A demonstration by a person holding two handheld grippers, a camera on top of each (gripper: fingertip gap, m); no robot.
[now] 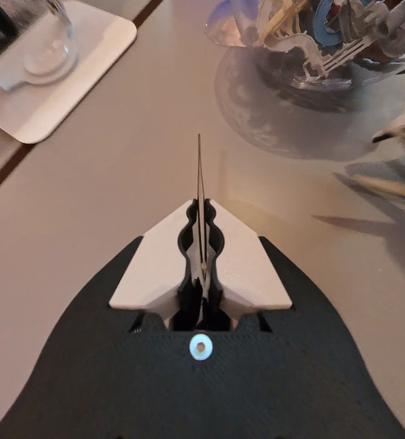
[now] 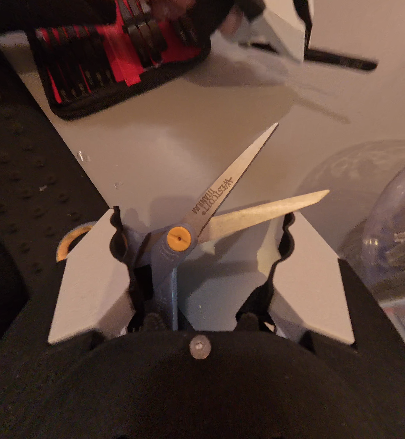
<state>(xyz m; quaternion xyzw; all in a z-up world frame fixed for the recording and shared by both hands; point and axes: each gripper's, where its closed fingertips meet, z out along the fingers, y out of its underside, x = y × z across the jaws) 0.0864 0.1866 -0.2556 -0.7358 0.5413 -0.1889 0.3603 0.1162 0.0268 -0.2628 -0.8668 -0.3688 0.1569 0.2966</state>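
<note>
My left gripper [image 1: 201, 202] is shut on a thin black strip [image 1: 199, 171] that I see edge-on, sticking forward above the pale table [image 1: 101, 190]. The right wrist view shows it blurred at the top right [image 2: 289, 31], with the strip [image 2: 339, 61] jutting to the right. My right gripper [image 2: 202, 213] has its jaws wide apart and carries grey scissors [image 2: 232, 185] with a yellow pivot and open blades. One handle loop [image 2: 66, 242] hooks around the left finger and the lower blade lies over the right finger. The scissors' blurred tip [image 1: 387, 187] shows at the right edge of the left wrist view.
A clear bowl [image 1: 315, 78] of several plastic scraps stands at the far right, also in the right wrist view [image 2: 391, 225]. A glass jar [image 1: 44, 47] stands on a white mat [image 1: 97, 78] at the far left. An open red-and-black tool case [image 2: 116, 59] lies near the table's edge, beside a dark dotted surface [image 2: 18, 166]. From my left tips it is roughly 30 cm to the glass jar [image 1: 44, 47]; from my right, 40 cm.
</note>
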